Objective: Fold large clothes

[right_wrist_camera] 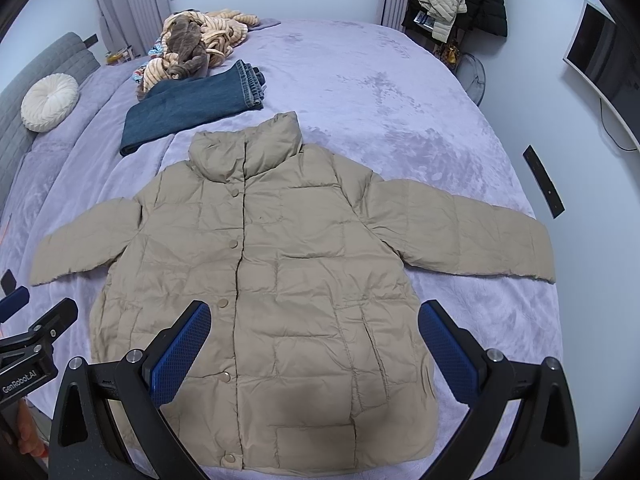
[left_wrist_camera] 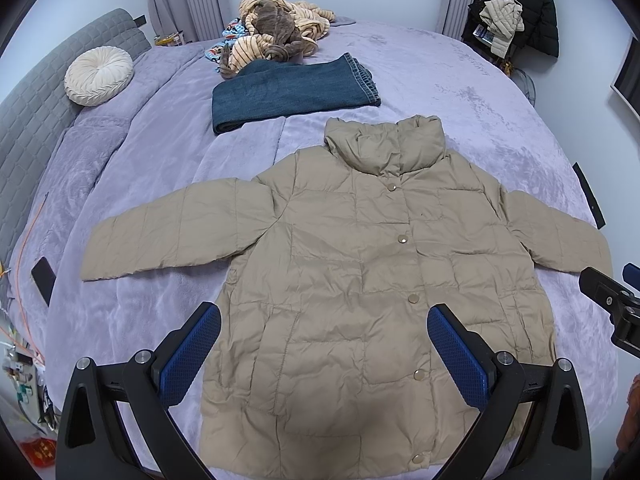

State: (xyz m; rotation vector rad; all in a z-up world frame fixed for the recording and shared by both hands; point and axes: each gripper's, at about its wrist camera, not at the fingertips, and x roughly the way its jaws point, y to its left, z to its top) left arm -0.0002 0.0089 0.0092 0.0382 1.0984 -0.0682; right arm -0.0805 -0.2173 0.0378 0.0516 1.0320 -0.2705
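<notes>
Presently catalogued: one beige quilted jacket (left_wrist_camera: pixel 360 280), laid flat and face up on the lavender bedspread (left_wrist_camera: pixel 460 92), snaps closed, both sleeves spread outward, collar away from the viewer and hem nearest. Left gripper (left_wrist_camera: pixel 324 344) is held above the lower left of the garment, jaws spread wide, nothing held; right gripper (right_wrist_camera: pixel 314 340) is held above the lower right, jaws likewise wide and empty. No fold is judged begun. For the first fold, a sleeve cuff is best taken at its edge, through both layers, and carried across the chest so that the padding is not bunched; the other side is then matched. Folded jeans (left_wrist_camera: pixel 296 92) lie just beyond the collar, apart from it, with a heap of striped plush fabric (left_wrist_camera: pixel 276 28) further back and a round cream cushion (left_wrist_camera: pixel 98 76) at the headboard side. Whether either gripper touches the cloth cannot be told. Hem corners are partly masked by the gripper frames; the right cuff is cut short in the left view.
</notes>
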